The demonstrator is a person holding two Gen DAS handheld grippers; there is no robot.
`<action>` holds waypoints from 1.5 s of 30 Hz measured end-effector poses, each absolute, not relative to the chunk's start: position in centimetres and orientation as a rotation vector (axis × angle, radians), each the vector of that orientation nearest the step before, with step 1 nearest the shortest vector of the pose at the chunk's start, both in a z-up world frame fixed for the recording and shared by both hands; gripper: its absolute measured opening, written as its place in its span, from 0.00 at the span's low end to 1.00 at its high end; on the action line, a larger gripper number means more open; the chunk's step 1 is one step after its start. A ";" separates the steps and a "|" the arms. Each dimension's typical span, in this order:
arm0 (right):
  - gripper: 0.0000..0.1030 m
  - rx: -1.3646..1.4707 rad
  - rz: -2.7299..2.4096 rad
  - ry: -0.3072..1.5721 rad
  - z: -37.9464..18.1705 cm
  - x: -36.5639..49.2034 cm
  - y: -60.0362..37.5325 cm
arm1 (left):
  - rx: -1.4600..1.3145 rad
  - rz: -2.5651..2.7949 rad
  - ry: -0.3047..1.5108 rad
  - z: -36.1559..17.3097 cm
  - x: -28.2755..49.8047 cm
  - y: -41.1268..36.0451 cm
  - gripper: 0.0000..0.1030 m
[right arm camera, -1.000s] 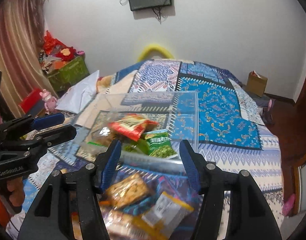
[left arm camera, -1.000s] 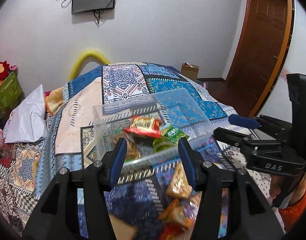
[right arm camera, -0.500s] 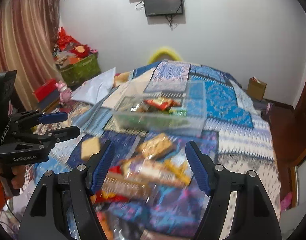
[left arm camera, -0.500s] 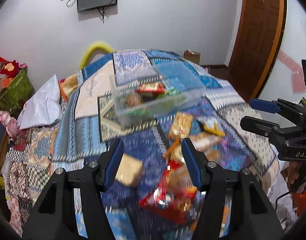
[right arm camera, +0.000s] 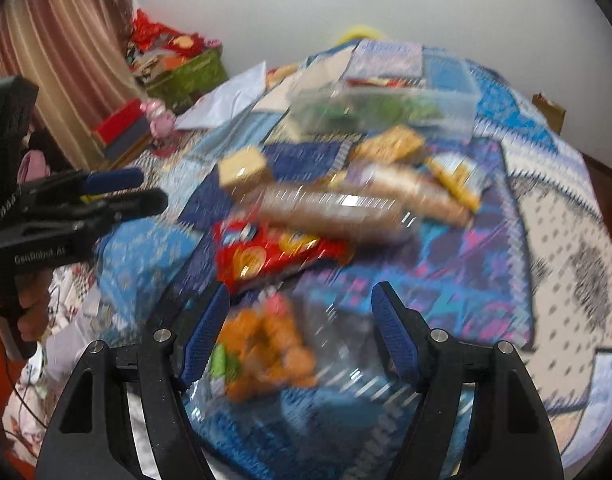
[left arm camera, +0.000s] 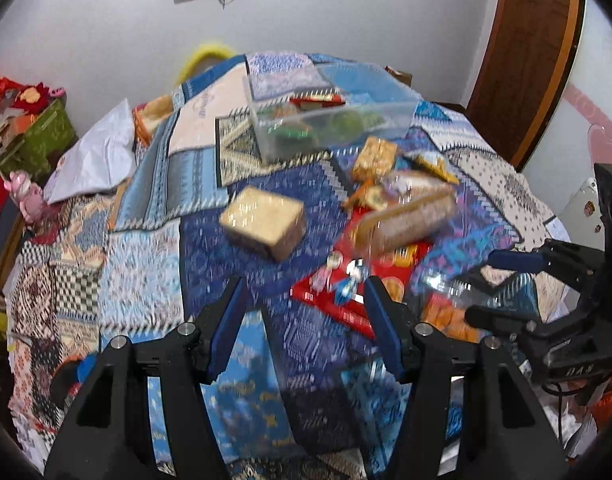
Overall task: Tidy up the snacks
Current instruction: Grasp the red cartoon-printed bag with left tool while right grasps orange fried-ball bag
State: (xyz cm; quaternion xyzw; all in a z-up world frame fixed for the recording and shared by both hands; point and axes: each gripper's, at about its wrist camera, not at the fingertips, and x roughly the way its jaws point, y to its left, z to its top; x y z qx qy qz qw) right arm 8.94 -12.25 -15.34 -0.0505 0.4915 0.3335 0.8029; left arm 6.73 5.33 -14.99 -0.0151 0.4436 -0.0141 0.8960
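Observation:
A clear plastic bin [left arm camera: 330, 120] [right arm camera: 382, 108] holding several snack packets sits far back on the patterned bedspread. Loose snacks lie nearer: a tan box [left arm camera: 262, 224] [right arm camera: 246, 170], a long clear biscuit pack [left arm camera: 406, 216] [right arm camera: 330, 212], a red packet [left arm camera: 366, 280] [right arm camera: 266, 256] and a clear bag of orange snacks [right arm camera: 266, 344]. My left gripper [left arm camera: 304, 332] hovers open over bare bedspread, left of the red packet. The jaws of my right gripper [right arm camera: 300, 332] are opening above the orange-snack bag, and the pads do not touch it. Each gripper shows in the other's view [left arm camera: 494, 286] [right arm camera: 118, 196].
A white pillow [left arm camera: 98, 164] and a pink toy [right arm camera: 160, 118] lie at the bed's left side, beside a green box [right arm camera: 186, 74]. A brown door [left arm camera: 526, 48] stands at the right. A small cardboard box [right arm camera: 550, 110] sits on the floor beyond the bed.
Both grippers have drawn back from the bin toward the near end of the bed and sunk lower. Their jaws stand wider, and the loose snack pile has come into view.

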 end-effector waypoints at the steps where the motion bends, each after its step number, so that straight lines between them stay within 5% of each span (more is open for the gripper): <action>1: 0.73 -0.124 0.721 1.063 -15.8 8.4 -11.8 | -0.035 -0.026 0.926 -15.3 6.5 5.4 0.58; 3: 0.83 -0.148 0.730 1.076 -16.5 7.7 -11.1 | -0.052 -0.024 0.941 -15.9 6.1 5.5 0.58; 9: 0.84 -0.267 0.734 1.083 -18.5 6.8 -9.6 | -0.065 -0.028 0.958 -16.6 6.0 5.5 0.58; 45: 0.74 -0.009 0.607 1.072 -16.5 12.6 -17.1 | -0.050 -0.180 1.023 -19.6 13.0 1.3 0.58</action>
